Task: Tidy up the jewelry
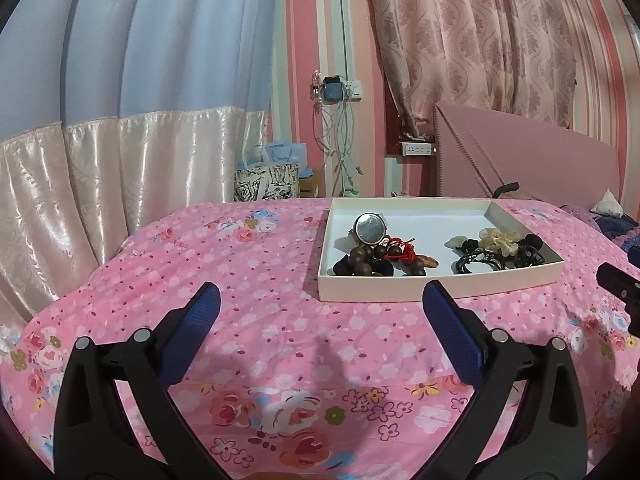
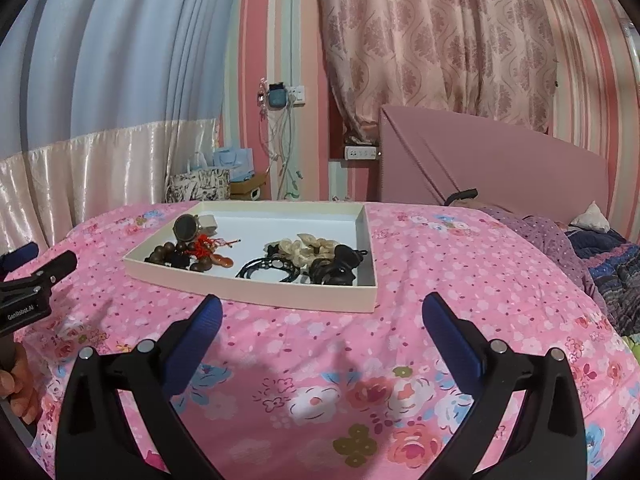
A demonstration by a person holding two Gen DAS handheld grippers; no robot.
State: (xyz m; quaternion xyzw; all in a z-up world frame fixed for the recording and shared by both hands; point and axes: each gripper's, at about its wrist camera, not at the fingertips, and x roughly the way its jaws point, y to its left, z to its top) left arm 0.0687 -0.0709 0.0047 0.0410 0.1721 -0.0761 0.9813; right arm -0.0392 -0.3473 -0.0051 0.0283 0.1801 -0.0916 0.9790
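Jewelry gathered inside shallow cream cardboard tray (image 2: 256,294), centre of right-wrist frame, right of centre in left-wrist frame; nothing loose visible on bedspread around it

Left cluster in tray: round metal-cased watch (image 1: 369,229), face tilted up; dark wooden bead bracelet (image 1: 362,262); red knotted cord (image 2: 204,247). Right cluster: black patterned bangle (image 2: 267,269), pale ruffled scrunchie (image 2: 310,249), black hair claw (image 2: 335,270)

Handling, judged:
- Watch: heaviest piece, rigid, smooth and slippery on the case; best pinched across case edge or by strap
- Beads: hard, round, prone to rolling between pads; strand limp, so grip one bead and let rest hang
- Cord: very light, soft, snag-prone, tangled with beads
- Bangle: stiff hoop, thin wall; pinch rim
- Scrunchie: soft, compressible, forgiving anywhere
- Claw: rigid plastic, possibly brittle at teeth; hold by body
- Small orange piece near beads too blurred to identify

Tray: thin card, low walls, light, likely to slide on cloth if nudged

Left gripper (image 1: 320,304): blue ribbed pads spread wide, nothing held, hovering over bedspread at lower frame short of tray's near wall
Right gripper (image 2: 322,314): same wide spread, empty, just short of tray's near right corner

Bedspread (image 2: 460,280): pink floral cotton, soft, slightly rumpled. Satin and patterned curtains, striped wall behind, upper frame

Scene fits either sorted or yet to be sorted: two loose groupings, still overlapping
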